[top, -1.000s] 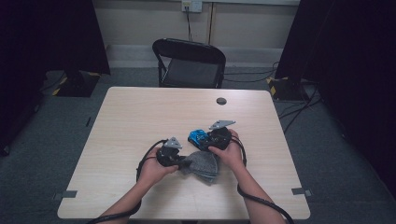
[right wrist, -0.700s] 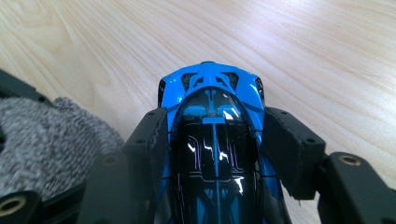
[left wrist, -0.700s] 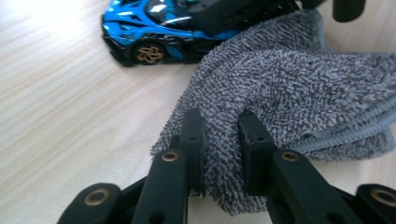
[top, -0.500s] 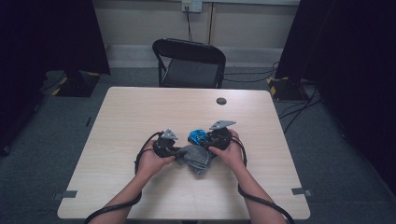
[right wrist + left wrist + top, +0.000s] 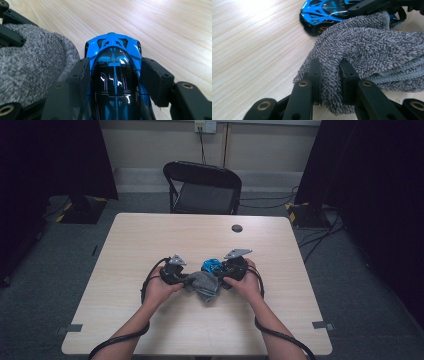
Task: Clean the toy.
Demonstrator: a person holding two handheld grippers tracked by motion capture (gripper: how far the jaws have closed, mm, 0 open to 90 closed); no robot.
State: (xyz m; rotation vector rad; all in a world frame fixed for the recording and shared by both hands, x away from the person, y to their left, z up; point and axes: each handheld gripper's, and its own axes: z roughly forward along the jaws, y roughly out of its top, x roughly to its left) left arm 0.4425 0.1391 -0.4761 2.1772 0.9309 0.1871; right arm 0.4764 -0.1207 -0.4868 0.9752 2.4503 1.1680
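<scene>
- No brand, label or lettering can be read on the blue toy car (image 5: 115, 75) or the grey cloth (image 5: 372, 52).
- In the right gripper view the car's long axis runs toward 12 o'clock, away from the camera.
- The right tool (image 5: 113, 75) is clamped on the car's two flanks.
- The left tool (image 5: 330, 80) is pinched closed on a fold of the cloth, which touches the car's side.
- In the high view both sit near the middle of the surface (image 5: 150, 235), with bare wood from 9 through 3 o'clock and the edges well apart.
</scene>
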